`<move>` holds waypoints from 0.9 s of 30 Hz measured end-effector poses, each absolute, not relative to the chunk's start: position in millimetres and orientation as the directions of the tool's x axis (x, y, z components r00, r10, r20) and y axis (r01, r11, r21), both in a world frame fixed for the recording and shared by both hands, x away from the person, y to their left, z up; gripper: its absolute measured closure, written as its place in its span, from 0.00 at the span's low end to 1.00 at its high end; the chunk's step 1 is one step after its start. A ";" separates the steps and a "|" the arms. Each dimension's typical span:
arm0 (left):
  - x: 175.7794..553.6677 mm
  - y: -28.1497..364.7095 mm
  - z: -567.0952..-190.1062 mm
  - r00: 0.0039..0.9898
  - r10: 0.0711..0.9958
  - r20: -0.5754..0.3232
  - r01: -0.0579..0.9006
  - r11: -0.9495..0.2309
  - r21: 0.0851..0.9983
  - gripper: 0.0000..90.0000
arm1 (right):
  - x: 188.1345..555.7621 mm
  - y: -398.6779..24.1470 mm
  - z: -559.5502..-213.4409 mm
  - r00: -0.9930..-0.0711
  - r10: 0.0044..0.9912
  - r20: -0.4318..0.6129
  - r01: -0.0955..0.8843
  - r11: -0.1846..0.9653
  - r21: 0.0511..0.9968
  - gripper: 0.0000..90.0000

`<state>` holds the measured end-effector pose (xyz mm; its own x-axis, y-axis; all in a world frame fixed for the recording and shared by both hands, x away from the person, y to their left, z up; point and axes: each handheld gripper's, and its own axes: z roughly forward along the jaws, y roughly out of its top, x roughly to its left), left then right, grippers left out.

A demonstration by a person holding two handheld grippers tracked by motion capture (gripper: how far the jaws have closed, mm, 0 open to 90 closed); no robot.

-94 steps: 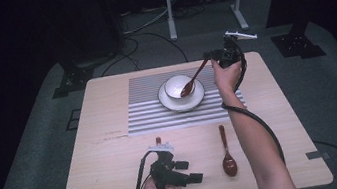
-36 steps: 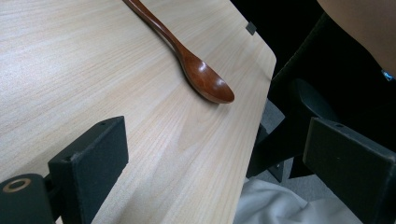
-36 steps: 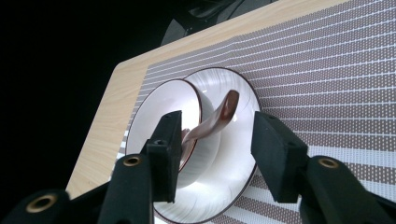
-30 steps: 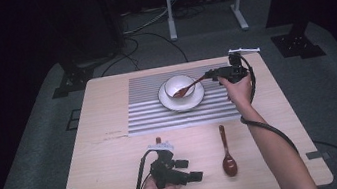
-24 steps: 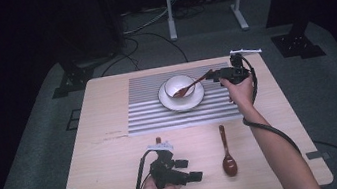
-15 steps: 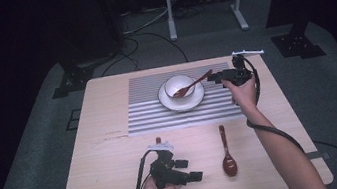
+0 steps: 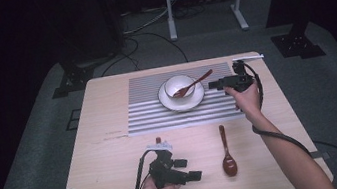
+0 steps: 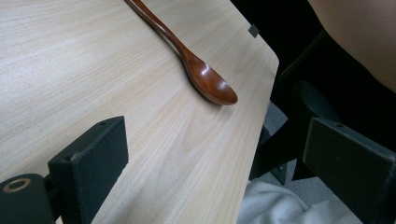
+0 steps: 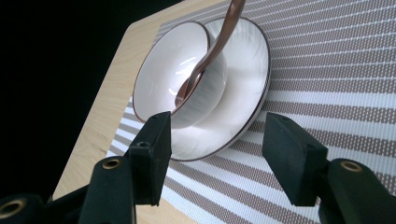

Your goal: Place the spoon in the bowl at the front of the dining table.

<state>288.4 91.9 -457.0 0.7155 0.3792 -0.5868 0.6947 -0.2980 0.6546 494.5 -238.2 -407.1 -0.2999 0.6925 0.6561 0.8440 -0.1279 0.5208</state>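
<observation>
A wooden table (image 7: 117,173) carries one striped placemat (image 7: 149,112), one white bowl (image 7: 179,86) on its saucer (image 7: 193,102) and two wooden spoons. One spoon (image 7: 194,83) leans in the bowl; the second spoon (image 7: 226,151) lies near the front edge. The right gripper (image 7: 213,85) hovers just beside the saucer, jaws freshly parted and empty. The left gripper (image 7: 195,169) rests near the front edge, jaws spread, nothing between.
</observation>
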 end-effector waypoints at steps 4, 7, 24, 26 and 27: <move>288.5 92.3 -456.7 0.716 0.380 -0.586 0.694 -0.297 0.656 0.06 | 488.8 -239.2 -408.7 -0.312 0.686 0.658 0.846 -0.114 0.520 0.45; 288.5 92.0 -456.9 0.716 0.381 -0.585 0.694 -0.297 0.656 0.06 | 486.1 -239.0 -409.0 -0.314 0.685 0.658 0.850 -0.106 0.516 0.44; 288.7 92.6 -457.0 0.715 0.387 -0.583 0.695 -0.297 0.655 0.06 | 465.6 -235.9 -412.9 -0.363 0.667 0.651 0.852 -0.046 0.522 0.43; 288.8 92.4 -457.1 0.714 0.388 -0.583 0.695 -0.298 0.654 0.06 | 463.5 -235.9 -414.8 -0.366 0.662 0.654 0.852 -0.043 0.521 0.43; 288.8 92.5 -457.1 0.714 0.388 -0.582 0.695 -0.298 0.654 0.06 | 462.4 -235.9 -415.7 -0.367 0.661 0.655 0.854 -0.041 0.519 0.43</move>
<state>288.8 92.5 -457.1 0.7142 0.3884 -0.5823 0.6953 -0.2980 0.6541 462.4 -235.9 -415.7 -0.3666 0.6605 0.6552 0.8536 -0.0415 0.5193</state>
